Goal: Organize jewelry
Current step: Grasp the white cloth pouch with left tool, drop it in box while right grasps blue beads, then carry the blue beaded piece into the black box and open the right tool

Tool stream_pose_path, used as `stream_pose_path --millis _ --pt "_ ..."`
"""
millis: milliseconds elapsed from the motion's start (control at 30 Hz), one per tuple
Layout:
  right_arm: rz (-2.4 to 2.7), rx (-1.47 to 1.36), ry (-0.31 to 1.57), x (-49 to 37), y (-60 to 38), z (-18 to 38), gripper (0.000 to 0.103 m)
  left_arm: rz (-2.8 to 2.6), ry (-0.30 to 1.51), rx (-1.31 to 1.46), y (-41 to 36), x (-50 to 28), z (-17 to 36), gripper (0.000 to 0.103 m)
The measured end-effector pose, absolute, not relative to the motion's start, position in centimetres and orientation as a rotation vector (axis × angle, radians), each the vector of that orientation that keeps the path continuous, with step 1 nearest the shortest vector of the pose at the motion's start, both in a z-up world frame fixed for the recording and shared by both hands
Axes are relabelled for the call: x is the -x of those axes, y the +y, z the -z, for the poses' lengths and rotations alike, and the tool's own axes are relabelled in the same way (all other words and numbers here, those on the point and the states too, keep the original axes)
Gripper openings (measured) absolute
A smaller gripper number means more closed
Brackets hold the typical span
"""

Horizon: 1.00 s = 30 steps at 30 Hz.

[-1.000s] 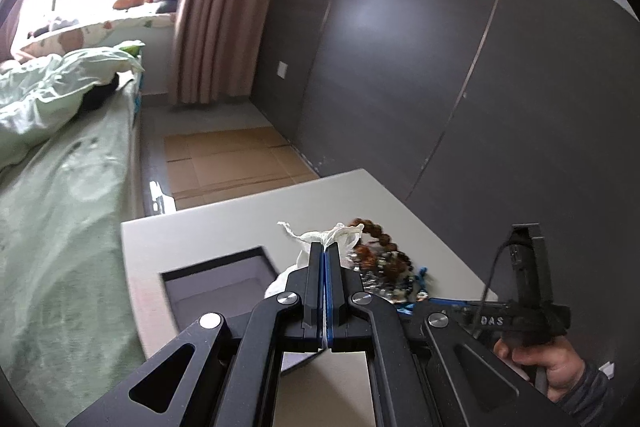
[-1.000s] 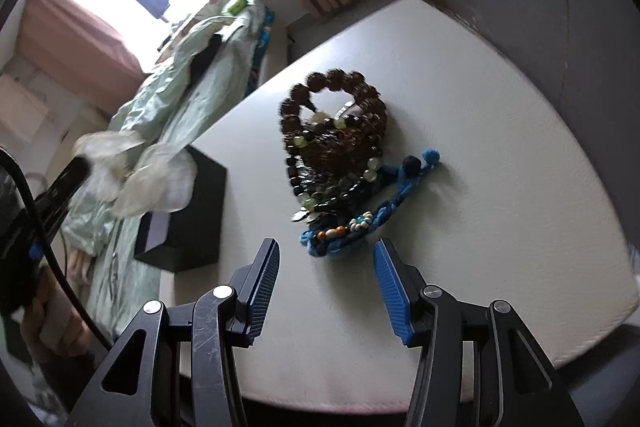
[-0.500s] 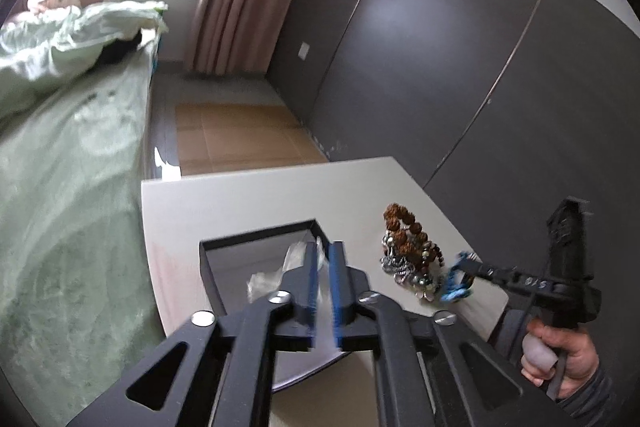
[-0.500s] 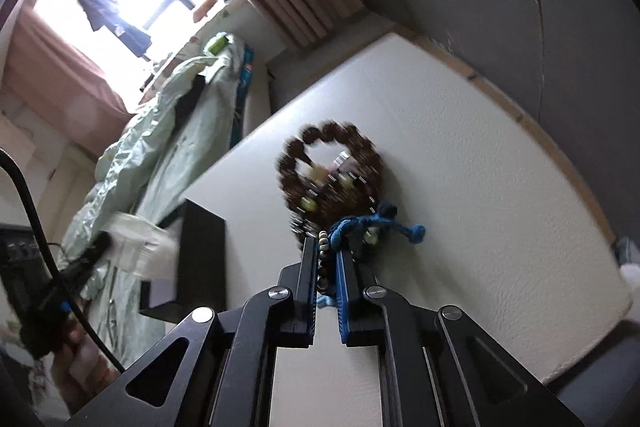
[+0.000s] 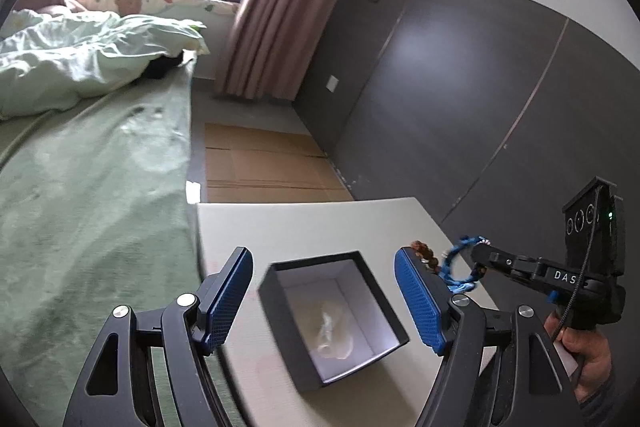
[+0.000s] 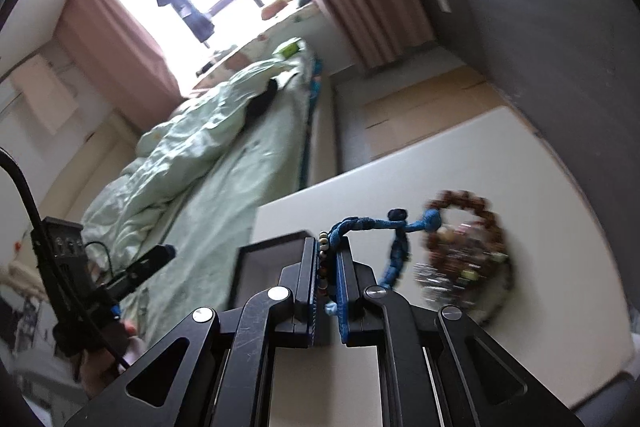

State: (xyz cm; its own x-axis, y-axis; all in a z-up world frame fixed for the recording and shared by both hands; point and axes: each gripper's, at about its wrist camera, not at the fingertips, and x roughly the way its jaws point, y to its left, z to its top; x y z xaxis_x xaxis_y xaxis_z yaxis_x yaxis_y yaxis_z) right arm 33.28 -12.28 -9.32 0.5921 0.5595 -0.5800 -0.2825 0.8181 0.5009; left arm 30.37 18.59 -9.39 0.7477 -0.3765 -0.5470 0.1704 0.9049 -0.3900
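The right tool (image 6: 329, 267) pinches the soft, floppy blue bracelet (image 6: 394, 243) by its beads. The left tool (image 5: 324, 301), jaws just opened wide, holds nothing above the box (image 5: 276, 281).

Both grippers are matt black linkage frames with round silver screws at the joints and blue ribbed pads lining the jaws. The right gripper (image 5: 478, 253), seen from the left gripper (image 5: 324, 301), carries white letters "DAS", a black cable, a green light and a grey sleeve behind its handle.
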Motion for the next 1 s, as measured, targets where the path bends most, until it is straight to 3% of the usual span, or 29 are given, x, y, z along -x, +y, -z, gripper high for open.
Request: stream_pose_path --millis 300,333,367,433,467,900,1000 --pt "-0.687 -0.371 0.879 -34.8 -5.6 9.8 0.011 0.253 0.675 0.352 20.1 -29.9 9.0 0.074" --pt "-0.719 -0.372 0.906 -35.1 -5.0 10.1 0.018 0.252 0.678 0.353 20.0 -29.9 8.9 0.074" --pt "-0.727 -0.363 0.919 -35.1 -4.7 10.2 0.038 0.252 0.681 0.353 19.9 -29.9 8.9 0.074" --pt "-0.714 -0.347 0.912 -34.9 -4.7 10.2 0.064 0.254 0.686 0.345 19.3 -30.0 8.7 0.074" --pt "-0.707 -0.352 0.897 -34.7 -5.3 10.1 0.068 0.255 0.687 0.341 19.1 -29.9 8.6 0.074" --pt "-0.367 -0.326 0.911 -33.1 -16.0 10.8 0.068 0.343 0.719 0.225 10.2 -31.2 7.4 0.074" --pt "-0.299 -0.32 0.909 -32.5 -18.4 11.1 0.08 0.366 0.735 0.193 7.9 -31.7 7.6 0.074"
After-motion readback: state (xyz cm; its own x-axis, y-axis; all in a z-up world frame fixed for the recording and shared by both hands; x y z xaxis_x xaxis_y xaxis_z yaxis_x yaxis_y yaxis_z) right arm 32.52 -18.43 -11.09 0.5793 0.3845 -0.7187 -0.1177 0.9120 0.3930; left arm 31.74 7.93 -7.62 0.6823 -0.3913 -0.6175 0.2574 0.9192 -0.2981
